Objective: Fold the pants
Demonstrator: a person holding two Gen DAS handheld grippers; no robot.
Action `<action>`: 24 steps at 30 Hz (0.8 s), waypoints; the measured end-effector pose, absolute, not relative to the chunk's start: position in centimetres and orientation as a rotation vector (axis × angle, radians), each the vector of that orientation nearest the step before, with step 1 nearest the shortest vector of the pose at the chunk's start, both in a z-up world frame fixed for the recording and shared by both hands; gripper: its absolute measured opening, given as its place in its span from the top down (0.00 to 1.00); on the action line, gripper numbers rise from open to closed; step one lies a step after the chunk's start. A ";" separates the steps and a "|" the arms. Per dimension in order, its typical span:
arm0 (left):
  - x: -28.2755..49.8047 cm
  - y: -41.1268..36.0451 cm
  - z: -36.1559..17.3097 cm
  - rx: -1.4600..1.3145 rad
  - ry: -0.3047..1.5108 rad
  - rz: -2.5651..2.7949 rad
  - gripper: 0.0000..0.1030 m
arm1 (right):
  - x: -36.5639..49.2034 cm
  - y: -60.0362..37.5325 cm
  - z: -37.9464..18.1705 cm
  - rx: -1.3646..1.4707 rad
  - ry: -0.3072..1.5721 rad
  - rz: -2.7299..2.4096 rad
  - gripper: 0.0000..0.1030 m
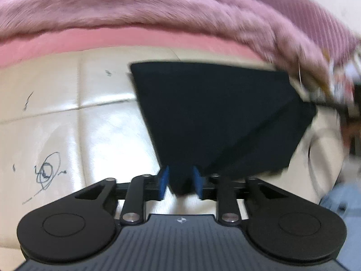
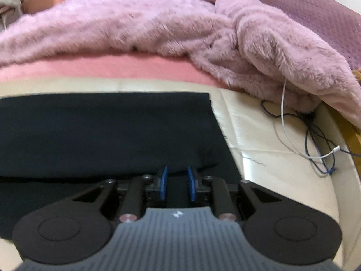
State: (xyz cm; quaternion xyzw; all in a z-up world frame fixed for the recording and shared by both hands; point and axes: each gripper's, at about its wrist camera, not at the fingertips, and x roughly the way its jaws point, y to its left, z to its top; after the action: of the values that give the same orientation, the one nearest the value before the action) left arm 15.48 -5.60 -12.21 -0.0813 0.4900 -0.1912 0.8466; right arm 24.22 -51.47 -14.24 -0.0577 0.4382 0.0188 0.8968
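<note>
Your left gripper (image 1: 180,181) pinches a corner of the dark pants (image 1: 216,117); right gripper (image 2: 178,183) clamps their folded edge, cables (image 2: 315,140) at 3 o'clock.

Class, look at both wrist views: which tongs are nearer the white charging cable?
Right. The right tongs sit over the dark pants, with the white charging cable just beside them; the left tongs show no cable nearby.

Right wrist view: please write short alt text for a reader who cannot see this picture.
The right gripper has its blue fingers over dark folded pants lying on a cream padded surface; a grip on the cloth cannot be confirmed. Behind lie a fluffy pink blanket and, to the right, tangled white and dark cables.
</note>
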 end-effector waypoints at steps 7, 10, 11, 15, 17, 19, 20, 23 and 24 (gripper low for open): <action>19.2 -2.0 -14.3 -0.564 1.029 -0.323 0.60 | 19.9 -45.8 -12.7 0.038 0.851 0.192 0.83; 20.2 -2.0 -15.4 -0.612 1.033 -0.318 0.60 | 19.0 -42.9 -13.5 0.063 0.844 0.230 0.83; 20.5 -2.0 -15.8 -0.631 1.036 -0.319 0.60 | 19.0 -42.1 -13.7 0.077 0.843 0.234 0.83; 21.2 -2.0 -17.5 -0.664 1.050 -0.326 0.61 | 19.1 -41.0 -15.1 0.193 0.857 0.228 0.83; 21.2 -1.9 -18.2 -0.682 1.035 -0.338 0.66 | 19.4 -41.1 -15.6 0.199 0.873 0.206 0.82; 21.0 -1.6 -18.7 -0.710 1.026 -0.336 0.72 | 19.5 -41.4 -16.2 0.218 0.887 0.186 0.81; 20.9 -1.5 -18.8 -0.719 1.023 -0.336 0.78 | 19.5 -41.6 -16.6 0.239 0.899 0.179 0.81; 20.7 -1.8 -18.4 -0.694 1.014 -0.315 0.91 | 19.6 -41.9 -17.3 0.258 0.903 0.172 0.82; 20.6 -1.9 -18.1 -0.683 1.015 -0.304 0.92 | 19.5 -41.8 -17.3 0.252 0.905 0.171 0.82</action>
State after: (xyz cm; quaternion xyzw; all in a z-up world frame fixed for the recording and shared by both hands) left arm 20.59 -1.94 -18.10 -0.3194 0.4747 -0.1423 0.8077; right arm 19.54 -41.80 -17.27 0.1214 0.4357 0.0821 0.8881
